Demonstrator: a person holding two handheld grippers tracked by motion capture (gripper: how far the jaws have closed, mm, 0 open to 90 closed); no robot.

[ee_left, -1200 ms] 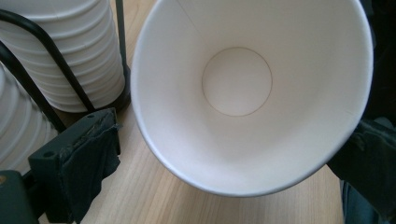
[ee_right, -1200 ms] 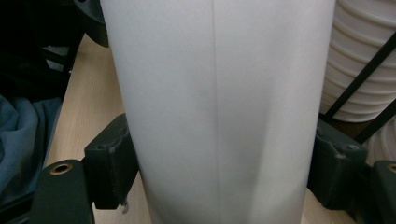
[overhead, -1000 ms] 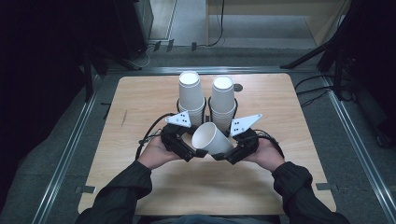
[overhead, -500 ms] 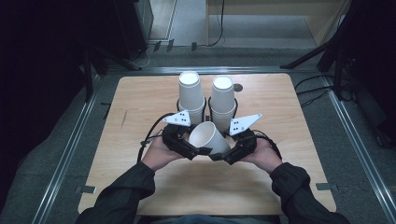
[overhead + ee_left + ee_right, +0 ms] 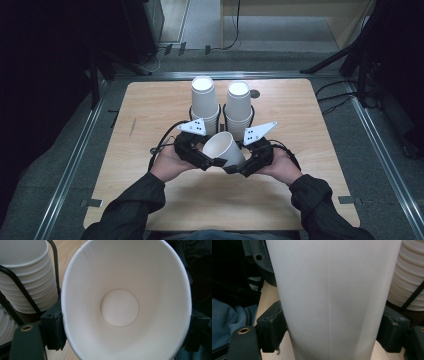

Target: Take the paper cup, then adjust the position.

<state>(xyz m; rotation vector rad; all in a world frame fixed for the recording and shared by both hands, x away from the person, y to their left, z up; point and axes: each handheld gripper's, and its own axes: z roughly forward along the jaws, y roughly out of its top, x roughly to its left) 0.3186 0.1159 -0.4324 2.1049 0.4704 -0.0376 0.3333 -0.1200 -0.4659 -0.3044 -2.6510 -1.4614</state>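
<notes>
A white paper cup [image 5: 223, 147] lies on its side in the air between both grippers, just in front of the two stacks. My left gripper [image 5: 212, 161] faces its open mouth. In the left gripper view the jaws [image 5: 125, 330] have just been closing, with the cup's rim [image 5: 75, 345] between them; the pads [image 5: 53, 327] touch it on both sides. My right gripper [image 5: 236, 167] grips from the other side. In the right gripper view its pads [image 5: 272, 327] press the cup's wall [image 5: 329, 302].
Two stacks of upside-down white cups [image 5: 204, 100] [image 5: 239, 102] stand in black wire holders [image 5: 220, 117] at the middle of the wooden table [image 5: 150, 125], right behind the grippers. A metal rail [image 5: 70, 165] frames the table; dark stands and cables lie beyond.
The cup has shifted very slightly to the left between the grippers. Both hands stay where they were.
</notes>
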